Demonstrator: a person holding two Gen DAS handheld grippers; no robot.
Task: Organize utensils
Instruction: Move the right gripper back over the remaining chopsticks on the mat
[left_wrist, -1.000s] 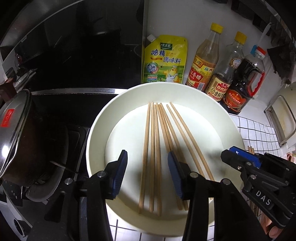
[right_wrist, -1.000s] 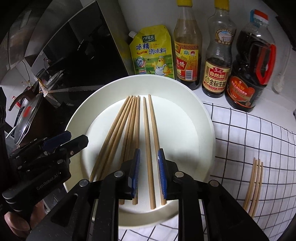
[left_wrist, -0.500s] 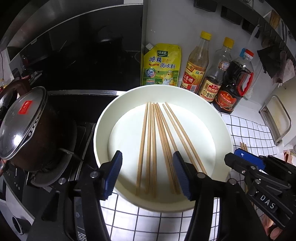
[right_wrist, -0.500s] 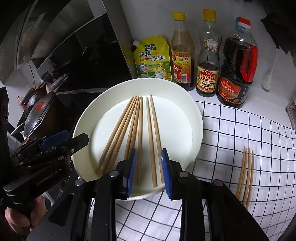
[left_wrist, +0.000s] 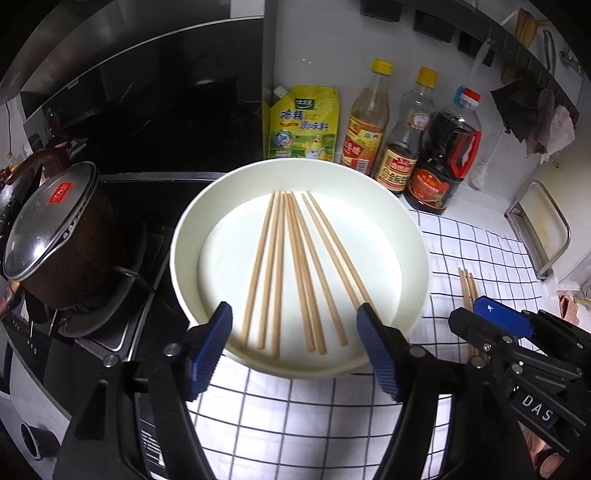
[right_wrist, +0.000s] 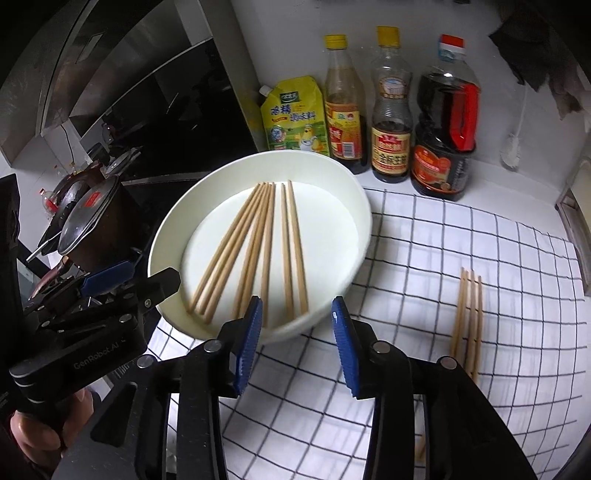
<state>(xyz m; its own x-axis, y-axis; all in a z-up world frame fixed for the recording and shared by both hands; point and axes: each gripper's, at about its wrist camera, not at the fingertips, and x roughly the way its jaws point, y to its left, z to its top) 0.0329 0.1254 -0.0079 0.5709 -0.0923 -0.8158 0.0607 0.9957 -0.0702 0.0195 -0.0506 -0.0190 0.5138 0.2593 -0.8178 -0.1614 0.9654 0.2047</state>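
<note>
Several wooden chopsticks (left_wrist: 295, 266) (right_wrist: 258, 243) lie fanned out in a round white basin (left_wrist: 192, 221) (right_wrist: 166, 240) on a checked cloth. My left gripper (left_wrist: 294, 317) hovers above the basin's near rim, its jaws opening, nothing between its blue pads. My right gripper (right_wrist: 296, 314) hangs over the near right rim, jaws also opening and empty. A second bunch of chopsticks (right_wrist: 469, 314) (left_wrist: 466, 284) lies on the cloth to the right of the basin. Each gripper shows in the other's view, the right gripper (left_wrist: 495, 325) at lower right and the left gripper (right_wrist: 122, 284) at lower left.
A dark lidded pot (left_wrist: 51, 229) sits on the stove left of the basin. A yellow seasoning pouch (left_wrist: 304, 123) and three sauce bottles (left_wrist: 443, 155) stand against the back wall. A metal rack (left_wrist: 543, 229) is at the far right.
Both grippers have pulled back and up from the chopsticks in the basin, and both sets of jaws have spread wider. The chopsticks stay in the basin.
</note>
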